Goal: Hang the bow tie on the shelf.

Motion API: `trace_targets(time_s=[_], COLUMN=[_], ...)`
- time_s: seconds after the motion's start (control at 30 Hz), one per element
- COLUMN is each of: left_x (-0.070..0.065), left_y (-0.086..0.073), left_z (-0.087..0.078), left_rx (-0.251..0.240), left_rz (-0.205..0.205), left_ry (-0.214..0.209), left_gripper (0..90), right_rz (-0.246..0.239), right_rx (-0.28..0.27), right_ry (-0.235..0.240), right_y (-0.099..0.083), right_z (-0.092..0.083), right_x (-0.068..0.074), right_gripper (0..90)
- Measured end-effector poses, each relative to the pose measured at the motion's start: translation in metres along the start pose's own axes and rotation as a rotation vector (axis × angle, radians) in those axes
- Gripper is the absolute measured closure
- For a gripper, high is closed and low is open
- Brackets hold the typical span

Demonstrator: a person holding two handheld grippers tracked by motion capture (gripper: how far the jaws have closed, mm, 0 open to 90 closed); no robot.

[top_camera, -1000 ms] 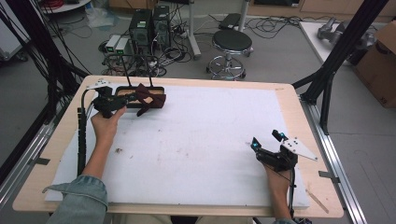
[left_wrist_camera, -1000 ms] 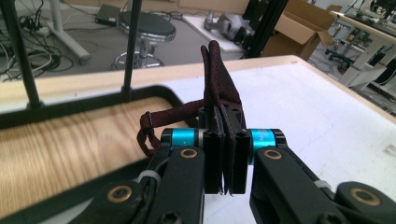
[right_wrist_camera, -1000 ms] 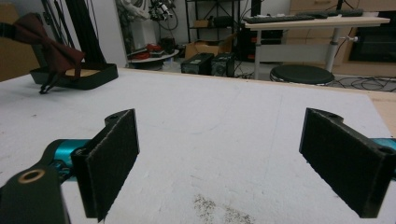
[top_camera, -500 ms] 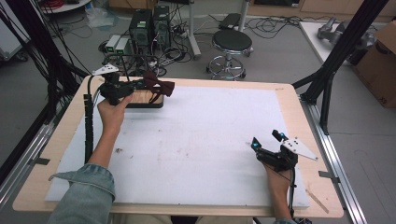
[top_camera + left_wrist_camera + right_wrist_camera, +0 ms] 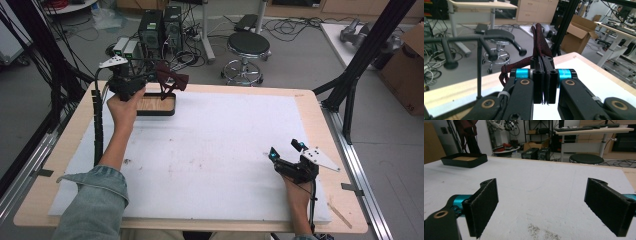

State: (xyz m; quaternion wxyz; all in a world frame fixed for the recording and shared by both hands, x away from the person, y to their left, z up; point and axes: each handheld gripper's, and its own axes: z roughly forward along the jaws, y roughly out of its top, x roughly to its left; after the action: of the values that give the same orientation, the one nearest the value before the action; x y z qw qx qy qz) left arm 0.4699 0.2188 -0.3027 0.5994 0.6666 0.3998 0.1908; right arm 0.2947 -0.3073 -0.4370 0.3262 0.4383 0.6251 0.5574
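Note:
A dark red bow tie (image 5: 171, 80) hangs in the air above a small black tray (image 5: 156, 105) with a wooden bottom at the table's far left. My left gripper (image 5: 150, 79) is shut on the bow tie; in the left gripper view the dark red fabric (image 5: 541, 47) stands up between the closed jaws. My right gripper (image 5: 285, 152) rests low near the table's front right, open, with nothing between its pads (image 5: 485, 205). The tray (image 5: 464, 160) lies far off to the left in the right gripper view.
A white foam sheet (image 5: 210, 145) covers most of the wooden table. Black frame struts (image 5: 360, 60) rise at the right and left edges. Behind the table stand a stool (image 5: 247, 50) and computer boxes (image 5: 160, 25) on the floor.
My left gripper has lifted the bow tie out of the tray, up and away from the person. The right gripper has stayed still.

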Motion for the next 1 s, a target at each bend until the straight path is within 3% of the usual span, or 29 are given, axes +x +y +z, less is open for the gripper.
trace_targets(time_s=[0.23, 0.43, 0.63, 1.0], left_x=[0.001, -0.001, -0.009, -0.016], left_y=[0.015, 0.017, 0.019, 0.021], left_z=[0.008, 0.021, 0.044, 0.071], left_rx=[-0.011, -0.019, 0.021, 0.048], left_rz=[0.01, -0.003, 0.033, 0.039], left_ry=[0.034, 0.026, 0.059, 0.037], left_gripper=[87.5, 87.5, 87.8, 87.8], right_rz=[0.002, 0.007, 0.0, 0.002], right_rx=[0.0, 0.007, 0.004, 0.004], right_ry=[0.002, 0.003, 0.005, 0.009], right_y=[0.0, 0.0, 0.0, 0.0], right_z=[0.0, 0.0, 0.001, 0.001], right_x=[0.0, 0.001, 0.0, 0.0], right_gripper=[11.2, 11.2, 11.2, 11.2])
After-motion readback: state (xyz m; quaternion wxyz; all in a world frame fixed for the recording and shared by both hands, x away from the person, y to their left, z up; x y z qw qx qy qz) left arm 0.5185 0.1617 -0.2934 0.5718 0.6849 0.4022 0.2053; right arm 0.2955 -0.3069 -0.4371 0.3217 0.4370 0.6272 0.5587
